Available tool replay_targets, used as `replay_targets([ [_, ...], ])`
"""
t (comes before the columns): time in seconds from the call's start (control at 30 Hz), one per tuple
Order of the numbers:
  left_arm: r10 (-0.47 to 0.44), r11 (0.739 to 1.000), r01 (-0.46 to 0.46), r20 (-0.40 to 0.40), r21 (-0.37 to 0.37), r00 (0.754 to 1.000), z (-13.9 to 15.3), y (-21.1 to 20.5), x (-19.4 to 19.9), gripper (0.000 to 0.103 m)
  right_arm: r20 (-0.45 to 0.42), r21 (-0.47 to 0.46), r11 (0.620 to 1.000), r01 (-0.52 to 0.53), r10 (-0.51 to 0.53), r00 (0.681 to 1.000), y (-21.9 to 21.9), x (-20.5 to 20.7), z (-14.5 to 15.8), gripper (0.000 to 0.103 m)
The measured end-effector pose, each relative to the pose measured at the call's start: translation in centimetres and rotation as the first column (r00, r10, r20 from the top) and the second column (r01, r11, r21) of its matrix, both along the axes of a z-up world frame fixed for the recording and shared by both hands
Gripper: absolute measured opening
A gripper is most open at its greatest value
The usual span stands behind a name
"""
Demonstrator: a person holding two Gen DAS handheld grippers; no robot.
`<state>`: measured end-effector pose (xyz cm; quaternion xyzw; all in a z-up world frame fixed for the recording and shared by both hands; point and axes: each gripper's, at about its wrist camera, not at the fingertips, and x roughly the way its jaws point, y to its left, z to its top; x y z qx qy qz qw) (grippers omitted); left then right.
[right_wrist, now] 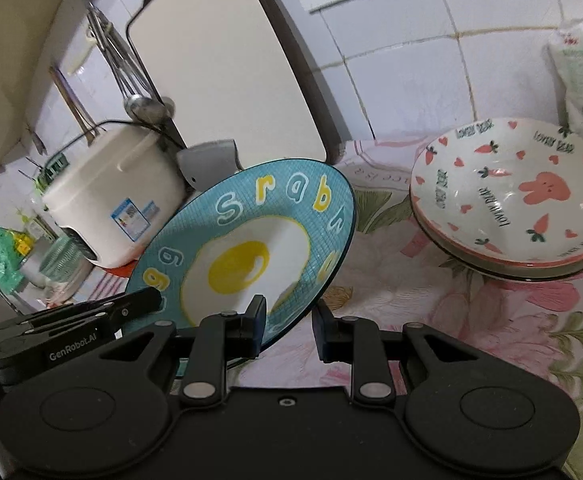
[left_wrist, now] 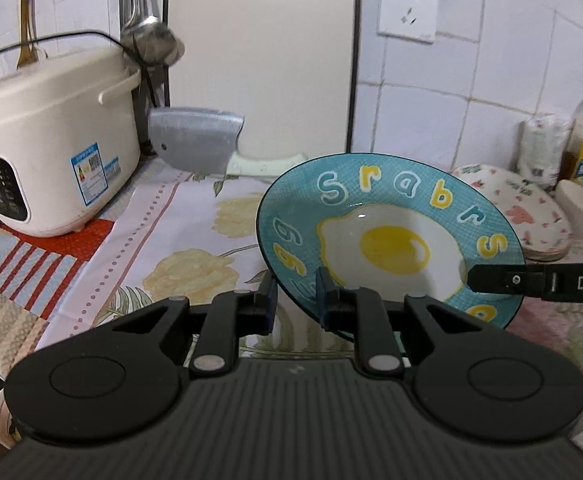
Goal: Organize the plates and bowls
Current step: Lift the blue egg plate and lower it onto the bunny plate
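A blue fried-egg plate (left_wrist: 387,240) is held tilted above the desk (left_wrist: 163,248). Its near rim is pinched by the left claw (left_wrist: 295,300). Its opposite rim is gripped by the right claw (right_wrist: 287,328), whose gap is only partly closed. A stack of rabbit-print bowls (right_wrist: 511,196) is seen well apart, right.

A home kitchen: white tiled wall (left_wrist: 471,60) with a socket, a cream rice cooker (left_wrist: 55,140) on a flowered cloth-covered counter (left_wrist: 179,240), a steel cleaver (left_wrist: 195,142), hanging ladles (left_wrist: 151,36).
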<state>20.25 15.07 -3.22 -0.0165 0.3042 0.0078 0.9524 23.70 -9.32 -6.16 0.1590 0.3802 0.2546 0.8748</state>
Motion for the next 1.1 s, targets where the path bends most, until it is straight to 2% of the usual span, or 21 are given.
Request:
replay_targets([
  [0.17,-0.029,1.0,0.029,0.032,-0.007,0.999,1.9,-1.8,-1.7,0.018,0.041,0.02,1.0,0.021,-0.021,0.999,-2.6,-2.1,1.6,0.03],
  [0.57,-0.105,0.994,0.104,0.081,0.013,0.991,4.3,-7.6,-1.5,0.018,0.098,0.057,0.993,0.1,-0.106,0.99,-8.3,-4.1,3.6,0.03],
  [0.73,-0.15,0.989,0.15,0.096,0.014,0.984,3.6,-10.3,-0.4,0.018,0.096,0.05,0.99,0.131,-0.135,0.986,-10.8,-3.8,3.5,0.03],
  [0.93,-0.188,0.981,0.191,0.07,-0.036,0.98,1.7,-12.6,2.1,0.018,0.073,0.045,0.983,0.179,-0.182,0.981,-13.4,-2.8,2.5,0.031],
  [1.1,-0.203,0.978,0.205,0.058,-0.04,0.978,0.1,-14.3,4.6,0.018,0.037,0.025,0.98,0.2,-0.2,0.979,-14.8,-0.8,1.1,0.031],
])
